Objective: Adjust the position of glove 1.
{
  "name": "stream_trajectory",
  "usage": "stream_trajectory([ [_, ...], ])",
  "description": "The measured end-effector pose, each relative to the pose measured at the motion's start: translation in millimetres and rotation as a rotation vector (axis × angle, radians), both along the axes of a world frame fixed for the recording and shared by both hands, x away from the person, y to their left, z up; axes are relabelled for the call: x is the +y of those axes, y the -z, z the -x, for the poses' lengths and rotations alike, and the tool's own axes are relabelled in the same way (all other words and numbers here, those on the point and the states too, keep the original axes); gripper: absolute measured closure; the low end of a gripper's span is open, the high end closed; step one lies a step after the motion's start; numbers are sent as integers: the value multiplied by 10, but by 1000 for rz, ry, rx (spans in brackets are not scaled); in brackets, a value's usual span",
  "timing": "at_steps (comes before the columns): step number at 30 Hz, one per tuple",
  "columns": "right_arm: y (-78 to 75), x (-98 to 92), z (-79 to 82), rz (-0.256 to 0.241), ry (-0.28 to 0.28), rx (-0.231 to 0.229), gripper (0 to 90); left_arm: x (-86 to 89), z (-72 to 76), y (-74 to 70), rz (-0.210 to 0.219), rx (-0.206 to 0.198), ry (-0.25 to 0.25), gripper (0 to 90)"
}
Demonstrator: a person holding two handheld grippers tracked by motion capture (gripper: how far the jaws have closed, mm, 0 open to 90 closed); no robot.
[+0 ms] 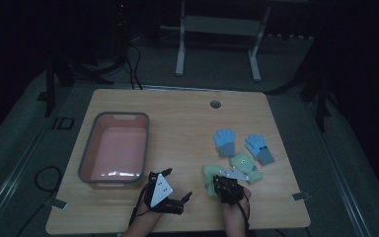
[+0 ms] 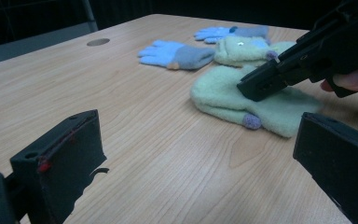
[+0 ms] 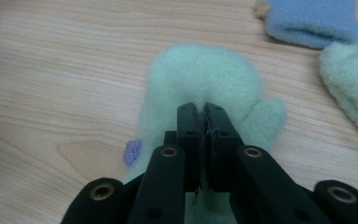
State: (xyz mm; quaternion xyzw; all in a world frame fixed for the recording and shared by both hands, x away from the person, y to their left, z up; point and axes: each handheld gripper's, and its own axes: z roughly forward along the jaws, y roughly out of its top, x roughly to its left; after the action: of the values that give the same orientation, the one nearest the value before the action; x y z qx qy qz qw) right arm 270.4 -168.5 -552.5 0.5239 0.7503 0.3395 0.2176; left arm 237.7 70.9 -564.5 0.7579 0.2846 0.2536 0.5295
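Right hand-held gripper [image 3: 203,112] is clamped on the green mitten [image 3: 200,79], pinching the fabric at mid-palm; mitten lies flat on the tabletop [image 1: 182,123], near the front edge, right of centre. Left hand-held gripper [image 1: 180,200] has jaws wide apart, holding nothing, low over the wood just left of the mitten. Second green mitten [image 1: 244,163] and two blue gloves [image 1: 224,141] lie beyond. Pink bin [image 1: 114,148] sits at left.

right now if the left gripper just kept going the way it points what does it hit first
Probably the near green mitten, which lies on the table ahead of the open left gripper. The right gripper is shut on it there. Depth is hard to judge.
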Motion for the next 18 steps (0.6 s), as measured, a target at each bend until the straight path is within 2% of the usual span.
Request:
stream_trajectory([
  [6, -15, -8, -14, -7, -13, 7, 836, -1, -1, -1, -2, 1, 1, 18],
  [9, -55, -15, 0, 2, -33, -6, 762, -1, -2, -1, -2, 1, 1, 17],
  [10, -55, -15, 0, 2, -33, -6, 762, -1, -2, -1, -2, 1, 1, 18],
  [13, -140, -69, -18, 14, -97, -9, 688, 0, -2, 0, 0, 2, 2, 17],
  [17, -178, -109, -33, 40, -121, -23, 660, -1, -2, -1, -2, 2, 3, 17],
  [18, -214, -184, -63, 47, -137, -24, 655, -1, -2, -1, -3, 2, 3, 17],
])
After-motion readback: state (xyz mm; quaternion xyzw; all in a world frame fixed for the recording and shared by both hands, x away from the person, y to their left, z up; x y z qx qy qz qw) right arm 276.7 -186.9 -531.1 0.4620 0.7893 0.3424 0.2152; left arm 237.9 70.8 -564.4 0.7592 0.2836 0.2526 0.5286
